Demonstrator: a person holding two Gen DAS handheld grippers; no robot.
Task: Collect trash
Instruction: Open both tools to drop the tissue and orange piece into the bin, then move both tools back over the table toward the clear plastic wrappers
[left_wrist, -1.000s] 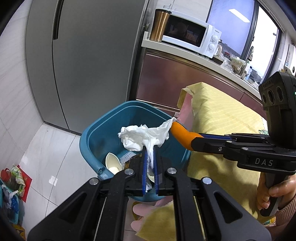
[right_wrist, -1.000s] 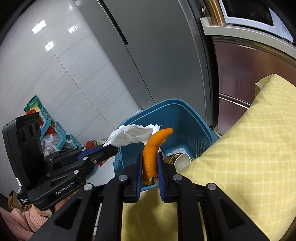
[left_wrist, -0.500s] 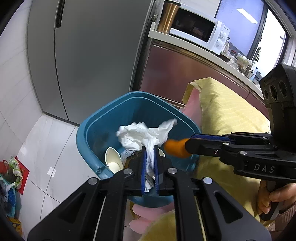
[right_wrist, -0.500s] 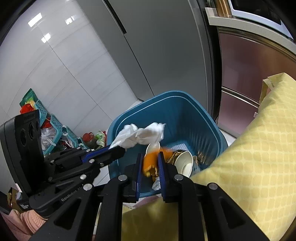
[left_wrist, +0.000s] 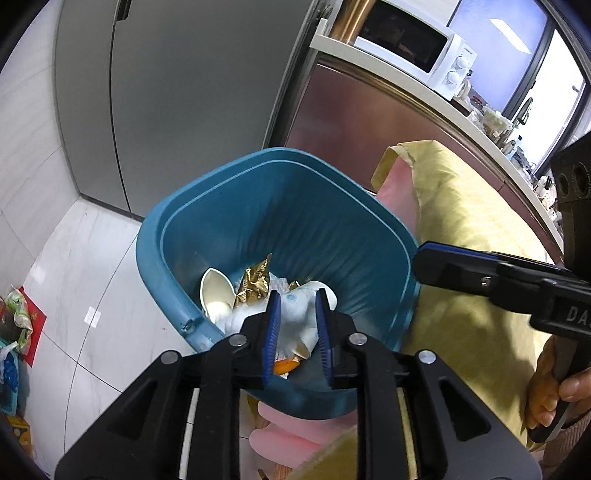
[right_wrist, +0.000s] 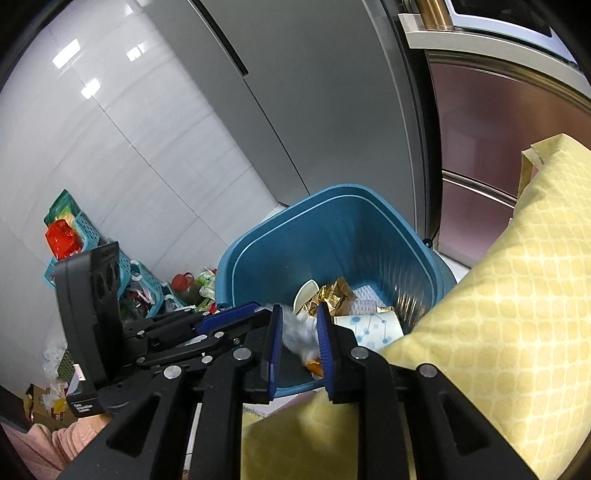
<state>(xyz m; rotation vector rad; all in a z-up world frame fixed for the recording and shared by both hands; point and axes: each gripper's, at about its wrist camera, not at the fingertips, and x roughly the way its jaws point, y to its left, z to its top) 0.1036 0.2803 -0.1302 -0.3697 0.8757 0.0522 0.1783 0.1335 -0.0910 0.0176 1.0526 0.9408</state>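
While both your grippers hang over the blue bin (left_wrist: 229, 206), neither grips anything. Left gripper (left_wrist: 295, 328): fingers (left_wrist: 271, 328) have just been opening and now stand apart, with nothing between the pads. The white tissue (left_wrist: 295, 321) lies below them inside the bin, on top of the other trash. Right gripper (right_wrist: 297, 339): fingers (right_wrist: 275, 343) also parted, no contact with anything. Its tip (left_wrist: 439, 264) shows in the left view just over the bin's right rim. The left gripper's tip (right_wrist: 229, 317) shows in the right view at the bin's near-left rim.

Orange peel (left_wrist: 284, 365) sits at the bottom of the bin, partly under the tissue; only a small piece shows (right_wrist: 314, 365). Also in the bin: gold wrapper (left_wrist: 255, 282), a white cup (left_wrist: 216, 293) on its side, a patterned paper cup (right_wrist: 373, 325).

Bin stands on the tiled floor (left_wrist: 92, 258), right against the table with the yellow cloth (right_wrist: 517, 277). Grey fridge (left_wrist: 184, 92) is behind it. Your right hand (left_wrist: 550, 395) shows on the gripper handle. Pink sleeve (right_wrist: 55, 450) sits low left in the right view.
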